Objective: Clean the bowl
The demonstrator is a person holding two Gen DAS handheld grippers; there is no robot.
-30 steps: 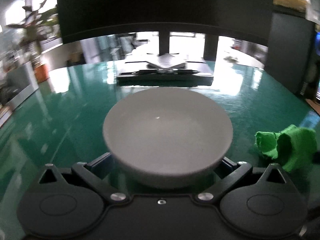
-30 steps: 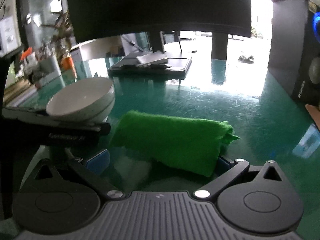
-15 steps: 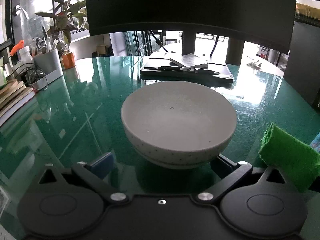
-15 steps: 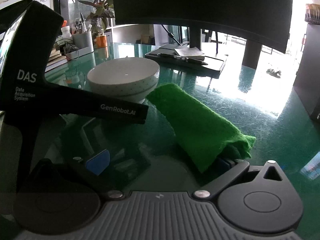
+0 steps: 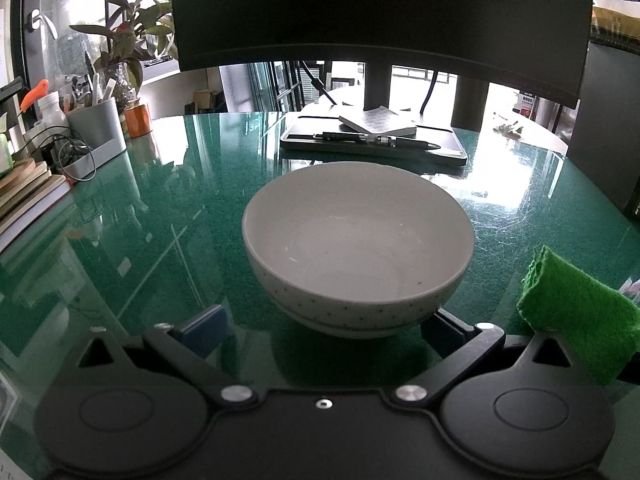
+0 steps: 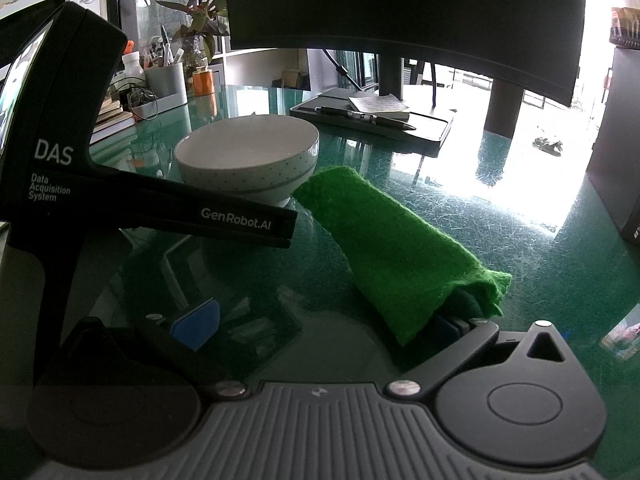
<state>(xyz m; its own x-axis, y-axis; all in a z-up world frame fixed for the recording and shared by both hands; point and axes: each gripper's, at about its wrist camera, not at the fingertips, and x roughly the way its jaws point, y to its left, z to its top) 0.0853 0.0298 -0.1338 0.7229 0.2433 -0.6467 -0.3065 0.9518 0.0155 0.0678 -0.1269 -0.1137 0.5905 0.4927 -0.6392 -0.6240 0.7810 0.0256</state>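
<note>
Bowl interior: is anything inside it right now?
The white bowl looks empty apart from faint whitish smears on its inner wall. The green cloth lies outside, beside it. The near inner wall is hidden behind the rim.

Light source: daylight from windows far and far right, behind the monitor.
Glare: blown-out white on the far right of the table, worst in the right wrist view; scratches show up in it.
Reflections: glossy green top mirrors window frames on the left.
Shadows: soft dark patch under the bowl; near foreground dim.
Monitor: backlit, plain black.
Focus: sharp at centre, no motion blur.
Distortion: strong fisheye bend, dark corners.
Cloth: saturated green, well lit.
</note>
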